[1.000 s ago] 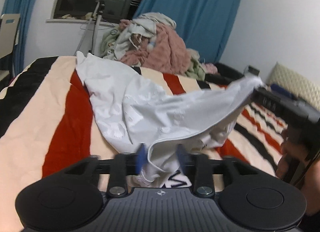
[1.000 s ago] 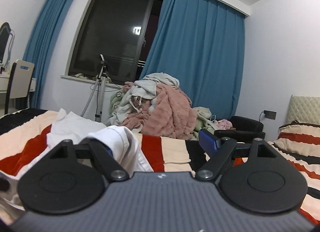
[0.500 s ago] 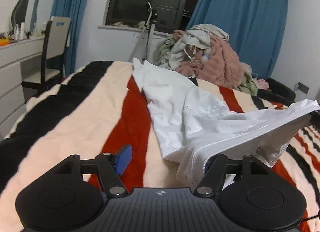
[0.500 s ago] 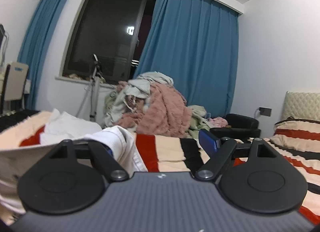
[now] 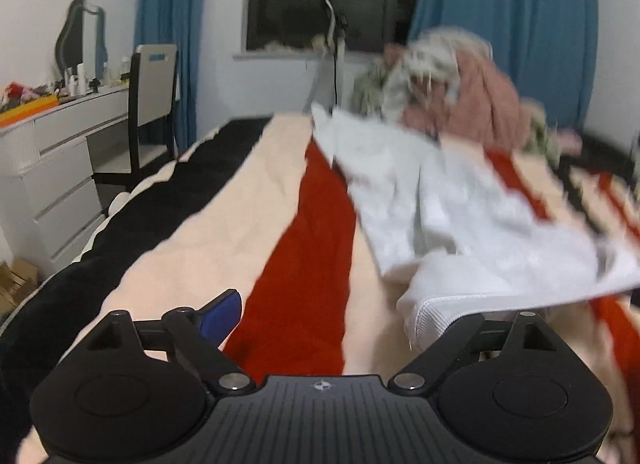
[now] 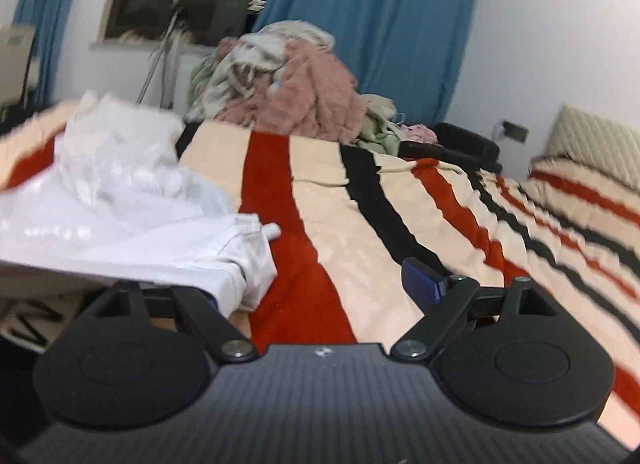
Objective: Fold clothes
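A white garment [image 5: 432,204] lies spread on the striped bed blanket [image 5: 248,232]. Its ribbed hem drapes over the right finger of my left gripper [image 5: 340,316], whose jaws stand wide apart; the blue left fingertip [image 5: 222,314] is bare. In the right wrist view the same garment [image 6: 120,204] lies at the left, with a fold draped over the left finger of my right gripper [image 6: 320,288]. That gripper is open too, and its blue right fingertip [image 6: 422,280] is bare above the blanket [image 6: 400,224].
A heap of pink and grey clothes [image 6: 288,88] sits at the far end of the bed, before blue curtains and a dark window. A white dresser [image 5: 52,168] and a chair [image 5: 152,104] stand left of the bed. A pillow [image 6: 596,144] lies at the right.
My left gripper went from shut on the garment's edge to wide open and swung left. The stretched garment has dropped onto the bed. The right gripper tilted down toward the blanket.
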